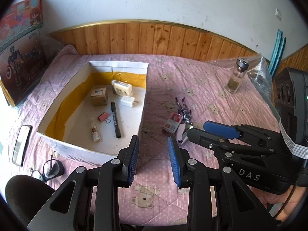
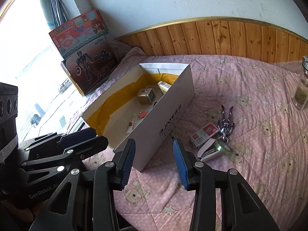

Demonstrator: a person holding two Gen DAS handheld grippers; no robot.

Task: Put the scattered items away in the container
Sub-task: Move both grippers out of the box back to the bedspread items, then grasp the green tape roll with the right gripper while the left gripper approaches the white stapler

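A pink quilted bed is spreading under me, the white box [image 1: 92, 100] sitting at eleven o'clock. Both my left gripper [image 1: 154, 161] and right gripper [image 2: 154, 161] are hanging apart, empty. The staple box [image 2: 204, 133], stapler [image 2: 208, 152] and keychain figure [image 2: 227, 122] are huddling at two o'clock; grabbing one risks dragging its neighbours.

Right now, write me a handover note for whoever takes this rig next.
Left gripper: open, empty, above the box's near corner.
Right gripper: open, empty, near the box's side.
Done: in the box lie a marker, binder clip, small tube and three small cartons.
Left on the quilt: staple box, stapler, tape roll, toy figure.
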